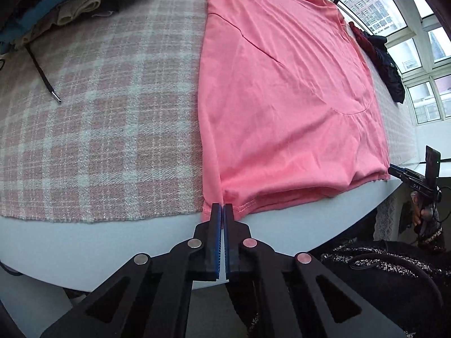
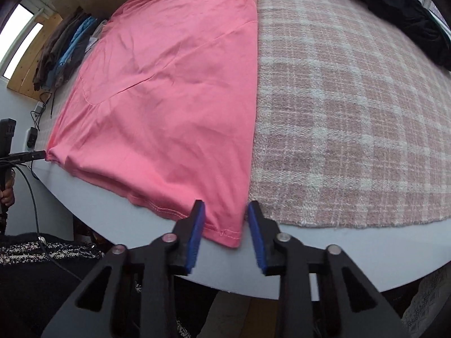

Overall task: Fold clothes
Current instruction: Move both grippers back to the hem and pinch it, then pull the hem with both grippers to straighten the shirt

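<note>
Two grippers are at the near edge of a pale surface (image 1: 112, 248), and a checked pink and white cloth (image 1: 98, 126) covers most of it. One pink shirt (image 1: 282, 98) lies flat on this cloth, and its hem hangs a little over the near edge of the cloth. The left gripper (image 1: 223, 208) is at the near left corner of the shirt; its jaws are together and they pinch the hem there. The right gripper (image 2: 225, 208) is at the near right corner; its jaws stand apart, with the corner of the hem between them, and the blue pads do not press on it. At the far left lies a pile of folded clothes (image 1: 70, 2), with a black cord (image 1: 42, 73) near it. Some dark clothes (image 1: 386, 64) lie at the far right, by the window.
</note>
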Tool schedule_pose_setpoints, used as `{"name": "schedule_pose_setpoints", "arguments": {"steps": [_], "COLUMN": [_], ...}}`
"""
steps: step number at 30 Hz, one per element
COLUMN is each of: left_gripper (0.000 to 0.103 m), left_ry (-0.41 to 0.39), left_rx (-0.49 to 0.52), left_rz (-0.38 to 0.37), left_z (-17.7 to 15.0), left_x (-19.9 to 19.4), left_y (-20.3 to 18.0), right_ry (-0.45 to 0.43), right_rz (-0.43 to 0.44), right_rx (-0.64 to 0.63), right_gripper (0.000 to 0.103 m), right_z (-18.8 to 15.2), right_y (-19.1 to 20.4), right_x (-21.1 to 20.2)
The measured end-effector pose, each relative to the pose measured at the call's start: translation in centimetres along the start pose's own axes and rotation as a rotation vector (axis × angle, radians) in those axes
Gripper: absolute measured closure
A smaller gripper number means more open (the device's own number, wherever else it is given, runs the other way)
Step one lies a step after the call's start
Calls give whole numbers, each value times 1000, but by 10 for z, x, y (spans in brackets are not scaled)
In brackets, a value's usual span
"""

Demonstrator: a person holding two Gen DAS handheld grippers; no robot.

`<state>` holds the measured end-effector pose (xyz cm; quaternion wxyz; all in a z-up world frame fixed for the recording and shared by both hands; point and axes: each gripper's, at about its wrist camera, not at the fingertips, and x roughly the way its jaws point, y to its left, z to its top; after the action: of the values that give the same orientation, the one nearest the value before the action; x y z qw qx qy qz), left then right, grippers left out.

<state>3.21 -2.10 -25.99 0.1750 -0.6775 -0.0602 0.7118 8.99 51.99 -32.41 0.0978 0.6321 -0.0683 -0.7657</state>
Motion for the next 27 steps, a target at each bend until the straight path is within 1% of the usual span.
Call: {"name": "schedule_pose_setpoints", "arguments": {"steps": [1,3,5,7,8,9,11,12,13,15,16,17,18,19,21,23,24,26,27], "left_gripper": [102,103,102,103,103,103,103,102,102,100,95,82,72,73,75,75,75,75,75], "left_ry": [-5,-9,-10,-6,-4,6,20,23,25,-2,-17,-31,-31,-24,-4,18,31,51,55], "left_rx": [6,15,21,20,20,29,34,22,8,46,93,140,178,207,252,282,295,326,341], "left_rz": [3,17,43,67,78,111,189,203,210,175,152,129,120,111,86,85,84,77,82], "left_z": [1,2,3,9,10,6,3,-3,-3,-8,-8,-7,-6,-5,-1,6,7,-11,-10], "left_x": [0,0,-7,-12,-14,-17,-14,-15,-15,-20,-17,-14,-11,-5,5,15,19,18,21], "left_y": [-3,-12,-12,-10,-8,-4,3,12,15,3,-15,-34,-45,-54,-64,-76,-82,-88,-90], "right_ry": [2,4,-7,-38,-61,-55,2,20,29,16,-6,-24,-40,-43,-49,-33,-25,-11,-9], "right_rz": [-2,32,62,93,63,28,-19,-43,-71,-83,-68,-49,-30,-14,20,55,52,48,56], "right_rx": [7,22,47,78,95,96,59,45,39,17,-4,-26,-50,-79,-138,-203,-241,-313,-338], "right_gripper": [101,101,101,101,101,101,101,101,100,99,98,97,91,86,85,85,85,85,85], "right_z": [0,-1,0,1,1,1,-2,-3,-4,-4,-4,-3,-1,1,5,3,0,-6,-7], "right_y": [-1,-2,-5,-10,-14,-17,-20,-18,-16,-10,-5,2,9,18,38,57,69,91,100], "right_x": [0,-6,-20,-39,-47,-49,-42,-39,-38,-44,-50,-56,-61,-60,-59,-48,-41,-27,-20]}}
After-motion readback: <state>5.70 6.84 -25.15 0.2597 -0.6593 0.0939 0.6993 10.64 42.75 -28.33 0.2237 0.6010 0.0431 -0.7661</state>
